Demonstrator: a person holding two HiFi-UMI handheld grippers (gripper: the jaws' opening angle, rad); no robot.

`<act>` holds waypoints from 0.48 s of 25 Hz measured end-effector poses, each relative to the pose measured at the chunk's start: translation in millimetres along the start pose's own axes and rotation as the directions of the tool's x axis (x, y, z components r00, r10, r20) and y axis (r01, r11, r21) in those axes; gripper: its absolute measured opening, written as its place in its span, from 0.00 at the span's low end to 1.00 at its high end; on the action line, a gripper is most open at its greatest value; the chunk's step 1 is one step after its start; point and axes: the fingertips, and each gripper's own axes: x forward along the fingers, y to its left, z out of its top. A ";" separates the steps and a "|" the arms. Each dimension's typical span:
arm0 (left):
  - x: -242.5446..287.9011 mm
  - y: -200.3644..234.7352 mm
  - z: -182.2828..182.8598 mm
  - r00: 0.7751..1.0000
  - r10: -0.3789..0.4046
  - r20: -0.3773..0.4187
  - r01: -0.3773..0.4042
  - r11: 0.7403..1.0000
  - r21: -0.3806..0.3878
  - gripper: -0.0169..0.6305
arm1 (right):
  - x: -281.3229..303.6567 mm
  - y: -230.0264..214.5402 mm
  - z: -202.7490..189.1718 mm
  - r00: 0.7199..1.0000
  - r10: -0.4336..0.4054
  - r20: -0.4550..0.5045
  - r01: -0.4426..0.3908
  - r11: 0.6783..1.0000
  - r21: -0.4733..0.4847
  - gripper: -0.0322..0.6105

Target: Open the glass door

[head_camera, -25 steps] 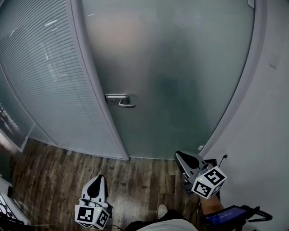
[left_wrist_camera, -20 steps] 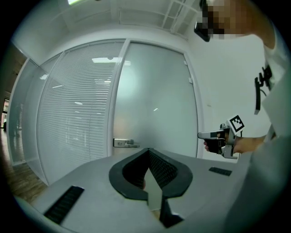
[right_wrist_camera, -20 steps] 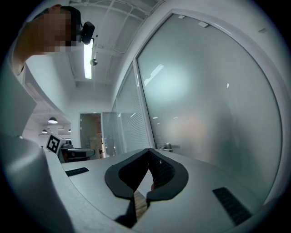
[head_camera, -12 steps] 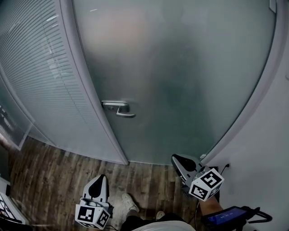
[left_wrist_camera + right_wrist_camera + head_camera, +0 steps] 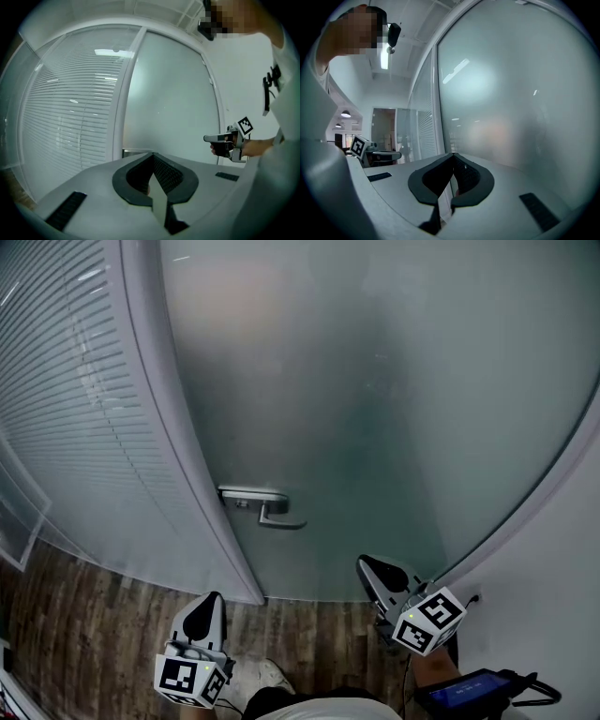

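The frosted glass door (image 5: 375, 399) fills the head view, and its silver lever handle (image 5: 267, 507) sits on the door's left edge. My left gripper (image 5: 215, 597) is low at the left, below and left of the handle, with its jaws shut and nothing in them. My right gripper (image 5: 365, 563) is low at the right, near the door's foot, shut and empty too. In the left gripper view the shut tips (image 5: 153, 154) point at the door, and the handle plate (image 5: 133, 152) peeks just behind them. The right gripper view shows shut tips (image 5: 453, 154) close to the glass (image 5: 511, 93).
A glass panel with blinds (image 5: 66, 409) stands left of the door frame (image 5: 178, 456). A white wall (image 5: 562, 577) closes in on the right. Dark wood floor (image 5: 94, 606) lies below, with a person's shoe (image 5: 274, 676) and a small screen device (image 5: 469, 692).
The door and handle have come nearer and the handle sits lower in the head view. Both grippers have advanced toward the door, staying shut.
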 end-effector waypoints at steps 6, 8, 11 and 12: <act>52.8 76.5 -13.6 0.999 -0.026 0.025 0.024 0.998 0.061 0.02 | 79.1 -9.5 -26.1 0.999 -0.023 0.026 0.024 0.999 -0.023 0.05; 63.3 90.5 -17.9 0.999 -0.048 0.023 0.047 0.998 0.050 0.02 | 93.8 -11.1 -29.4 0.999 -0.046 0.016 0.046 0.998 -0.034 0.05; 74.5 103.0 -21.9 0.998 -0.067 0.013 0.067 0.997 0.033 0.02 | 108.1 -10.0 -29.3 0.998 -0.057 -0.005 0.057 0.997 -0.045 0.05; 77.8 104.6 -24.4 0.997 -0.072 0.010 0.072 0.997 0.026 0.02 | 110.1 -10.1 -31.2 0.998 -0.057 -0.015 0.057 0.997 -0.050 0.05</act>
